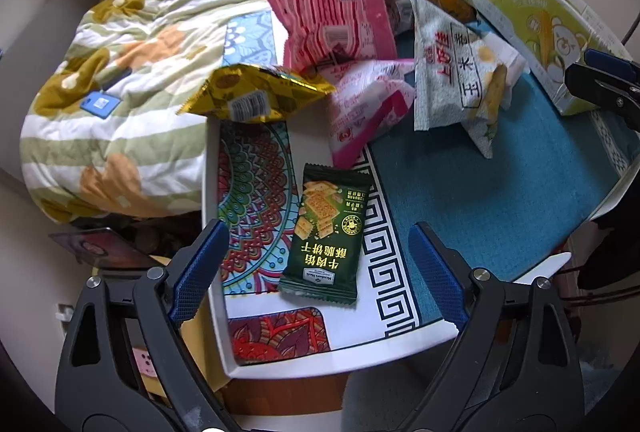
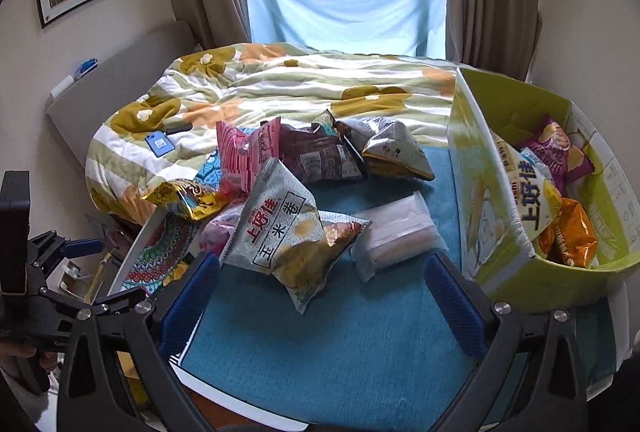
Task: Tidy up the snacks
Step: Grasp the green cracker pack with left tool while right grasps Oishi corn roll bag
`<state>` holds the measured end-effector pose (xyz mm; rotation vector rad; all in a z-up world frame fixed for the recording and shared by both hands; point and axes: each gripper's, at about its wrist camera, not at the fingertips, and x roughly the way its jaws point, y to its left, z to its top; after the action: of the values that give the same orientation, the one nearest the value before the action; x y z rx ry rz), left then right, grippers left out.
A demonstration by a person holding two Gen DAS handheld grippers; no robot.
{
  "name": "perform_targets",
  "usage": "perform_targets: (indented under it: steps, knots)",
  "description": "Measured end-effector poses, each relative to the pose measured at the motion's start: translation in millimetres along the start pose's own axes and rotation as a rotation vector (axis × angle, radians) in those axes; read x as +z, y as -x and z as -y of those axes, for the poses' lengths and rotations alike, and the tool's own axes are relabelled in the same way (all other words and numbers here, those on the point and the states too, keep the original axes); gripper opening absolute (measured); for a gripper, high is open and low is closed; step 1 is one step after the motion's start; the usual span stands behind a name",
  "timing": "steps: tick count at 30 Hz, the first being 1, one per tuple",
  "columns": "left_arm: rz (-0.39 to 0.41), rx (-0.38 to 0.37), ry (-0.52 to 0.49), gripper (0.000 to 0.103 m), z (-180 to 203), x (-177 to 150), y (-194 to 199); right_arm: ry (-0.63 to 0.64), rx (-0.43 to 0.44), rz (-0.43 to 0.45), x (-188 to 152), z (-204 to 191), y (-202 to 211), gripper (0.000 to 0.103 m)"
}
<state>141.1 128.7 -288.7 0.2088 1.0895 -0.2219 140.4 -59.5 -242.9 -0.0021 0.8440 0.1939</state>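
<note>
Left gripper [image 1: 320, 268] hangs wide, empty, over the green cracker pack [image 1: 328, 236]; right gripper [image 2: 320, 296], wide, empty, faces the grey bag [image 2: 292, 232].

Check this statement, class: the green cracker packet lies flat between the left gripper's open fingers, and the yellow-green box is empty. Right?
Not quite. The green cracker packet does lie flat before the open left gripper, but the right wrist view shows the yellow-green box already holding several snack bags.

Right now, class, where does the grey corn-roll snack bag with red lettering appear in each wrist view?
Left wrist: grey corn-roll bag upper right, beside the pink bags.
Right wrist: centre, just beyond the open jaws.
Shared landmark: yellow-green cardboard box to its right.
</note>
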Motion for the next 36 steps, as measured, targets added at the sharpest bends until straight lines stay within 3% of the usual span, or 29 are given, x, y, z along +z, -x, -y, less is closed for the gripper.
perform_targets:
  steps: [3,7,17,27,36]
  knots:
    - [-0.037,0.021,-0.028,0.079,6,-3,-25,0.045,0.008,-0.036,-7,4,-24,0.102]
    - [-0.079,0.014,-0.030,0.079,11,-7,-45,0.076,0.026,-0.067,-11,10,-49,0.102]
    - [-0.104,-0.002,-0.012,0.075,9,1,-51,0.194,0.091,-0.088,-7,4,-72,0.102]
    - [-0.119,-0.046,-0.004,0.042,20,7,-47,0.401,0.136,-0.109,-3,-10,-93,0.102]
    - [-0.135,-0.047,0.015,0.041,18,7,-46,0.537,0.164,-0.103,1,-21,-107,0.102]
